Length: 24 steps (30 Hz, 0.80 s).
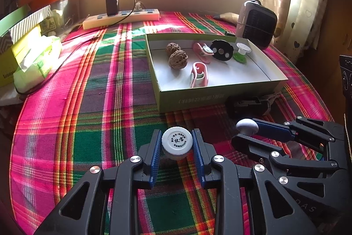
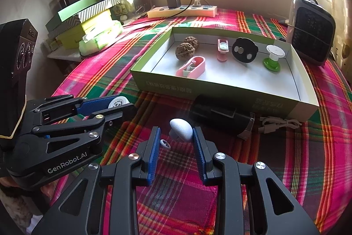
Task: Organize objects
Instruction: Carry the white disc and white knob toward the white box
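My left gripper (image 1: 177,142) is shut on a small round white jar with a printed lid (image 1: 177,140), just above the plaid cloth; the jar shows in the right wrist view (image 2: 117,102) too. My right gripper (image 2: 175,136) is open around a white mushroom-shaped knob (image 2: 181,127), which touches the right finger only; it also shows in the left wrist view (image 1: 246,126). A shallow green box (image 1: 211,98) behind holds two walnuts (image 1: 177,60), two pink clips (image 1: 199,74), a black disc (image 1: 221,50) and a green-and-white spool (image 1: 241,52).
A black cylindrical device (image 2: 220,117) with a cable lies in front of the box. A small heater (image 2: 311,31) stands at the back right, a power strip (image 2: 181,10) at the back, stacked boxes and tissues (image 2: 92,25) at the left. The plaid cloth (image 2: 286,158) covers the table.
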{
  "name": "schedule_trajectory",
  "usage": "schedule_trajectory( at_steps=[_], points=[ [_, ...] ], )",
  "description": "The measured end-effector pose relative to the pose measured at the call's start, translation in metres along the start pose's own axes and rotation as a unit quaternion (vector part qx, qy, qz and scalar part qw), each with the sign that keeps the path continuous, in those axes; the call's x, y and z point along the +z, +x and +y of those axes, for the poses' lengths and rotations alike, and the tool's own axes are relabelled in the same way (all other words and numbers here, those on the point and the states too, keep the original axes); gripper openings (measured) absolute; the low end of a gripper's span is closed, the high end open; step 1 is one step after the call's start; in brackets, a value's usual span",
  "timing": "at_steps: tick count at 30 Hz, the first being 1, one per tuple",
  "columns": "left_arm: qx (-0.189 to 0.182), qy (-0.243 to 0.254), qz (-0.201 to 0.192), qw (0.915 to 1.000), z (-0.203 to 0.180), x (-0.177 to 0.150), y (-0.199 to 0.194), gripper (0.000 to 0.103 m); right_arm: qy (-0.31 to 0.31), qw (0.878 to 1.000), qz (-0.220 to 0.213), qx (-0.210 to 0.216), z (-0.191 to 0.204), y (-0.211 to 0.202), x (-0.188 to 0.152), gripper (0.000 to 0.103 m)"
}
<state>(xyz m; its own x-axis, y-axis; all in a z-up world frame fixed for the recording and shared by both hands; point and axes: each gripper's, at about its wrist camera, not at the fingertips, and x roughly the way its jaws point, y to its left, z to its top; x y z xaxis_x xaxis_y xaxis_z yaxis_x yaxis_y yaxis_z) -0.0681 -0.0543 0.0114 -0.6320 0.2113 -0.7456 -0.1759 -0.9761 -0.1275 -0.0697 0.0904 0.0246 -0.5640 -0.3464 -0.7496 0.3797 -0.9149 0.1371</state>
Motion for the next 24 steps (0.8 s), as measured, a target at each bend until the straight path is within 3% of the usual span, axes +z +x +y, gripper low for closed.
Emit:
schedule_trajectory(
  at_steps=[24],
  points=[
    [-0.003, 0.016, -0.022, 0.9996, -0.015, 0.029, -0.013, 0.026, 0.009, 0.999, -0.040, -0.004, -0.017, -0.028, 0.017, 0.031]
  ],
)
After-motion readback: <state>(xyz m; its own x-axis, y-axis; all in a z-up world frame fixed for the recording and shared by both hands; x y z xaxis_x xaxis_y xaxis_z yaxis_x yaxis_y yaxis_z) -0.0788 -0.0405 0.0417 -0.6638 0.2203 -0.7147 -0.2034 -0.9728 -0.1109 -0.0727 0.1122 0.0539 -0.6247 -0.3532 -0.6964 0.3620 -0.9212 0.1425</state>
